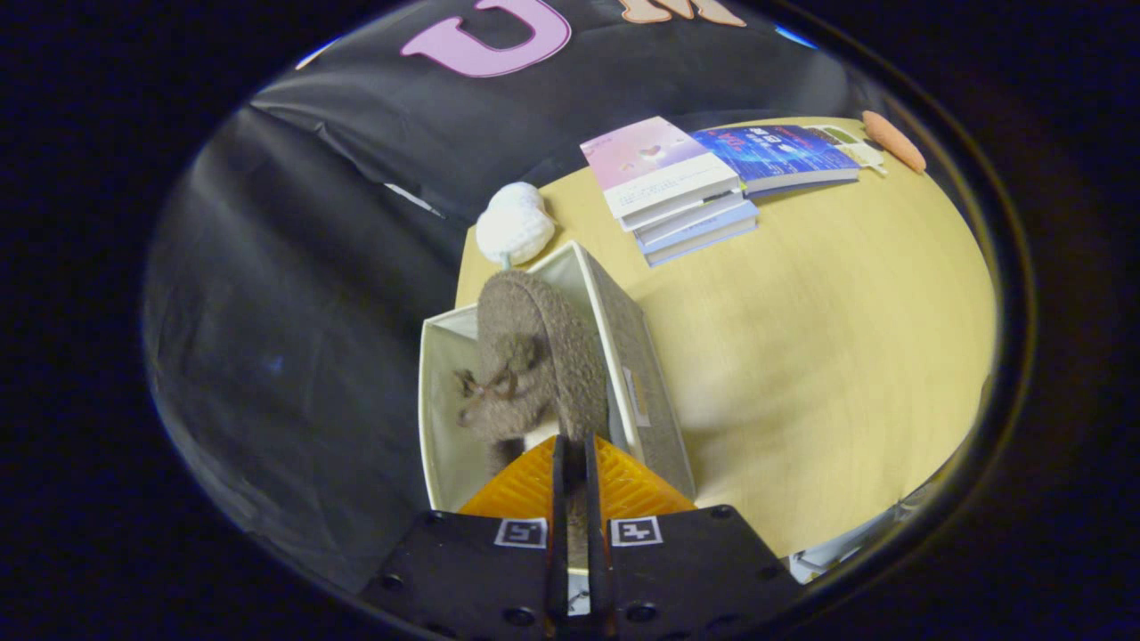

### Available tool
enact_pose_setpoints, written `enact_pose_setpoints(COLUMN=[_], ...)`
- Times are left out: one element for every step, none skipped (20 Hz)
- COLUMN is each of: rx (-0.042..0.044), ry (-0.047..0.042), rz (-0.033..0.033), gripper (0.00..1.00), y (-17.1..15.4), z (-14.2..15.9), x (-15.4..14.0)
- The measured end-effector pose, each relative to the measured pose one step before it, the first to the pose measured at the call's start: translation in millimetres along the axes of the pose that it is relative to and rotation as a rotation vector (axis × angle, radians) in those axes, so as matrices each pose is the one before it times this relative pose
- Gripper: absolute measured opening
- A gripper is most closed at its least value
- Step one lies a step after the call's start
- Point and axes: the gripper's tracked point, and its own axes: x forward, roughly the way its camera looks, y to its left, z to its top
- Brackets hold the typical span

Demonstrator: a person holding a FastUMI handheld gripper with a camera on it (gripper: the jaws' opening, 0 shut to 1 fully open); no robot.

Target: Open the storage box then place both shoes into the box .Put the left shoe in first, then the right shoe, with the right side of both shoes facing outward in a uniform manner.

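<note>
Fuzzy brown fabric marks the soft shoe (534,356) hanging down into the open white-lined grey fabric storage box (641,374), its lower end hidden behind the gripper (577,454), whose two fingers are pressed nearly together, pinching the shoe's edge between them. The box's floor is mostly out of sight, and whether another shoe lies inside cannot be told. It stands at the left edge of the pale wooden table (828,356), black cloth wall behind. Beyond the box sits a white knitted ball (514,224); farther right, a stack of books (681,191), then an orange oblong object (893,140) at the far edge. The table's right half lies bare.
</note>
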Motion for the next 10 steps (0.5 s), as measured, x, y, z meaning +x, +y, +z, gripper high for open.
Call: enact_pose_setpoints(rx=[0.01851, 0.0047, 0.00024, -0.0033, -0.00267, -0.00188, -0.00049, -0.004, -0.00323, -0.00048], ry=[-0.01359, -0.00738, -0.00259, -0.00147, -0.00222, -0.00131, -0.00217, -0.00263, -0.00177, 0.00077], rz=[0.01636, 0.0062, -0.00108, -0.00258, -0.00322, -0.00133, -0.00198, -0.00073, -0.00144, 0.00505], gripper=[0.08, 0.13, 0.13, 0.13, 0.13, 0.13, 0.13, 0.13, 0.13, 0.13], y=[4.32, 1.82, 1.14, -0.4, 0.27, -0.01, 0.23, 0.65, 0.58, 2.31], z=[3.35, 3.12, 1.32, 1.05, -0.37, -0.31, -0.66, 0.4, -0.87, -0.41], x=[-0.45, -1.13, 0.2, 0.97, 0.06, 0.48, 0.66, 0.84, 0.55, 0.98])
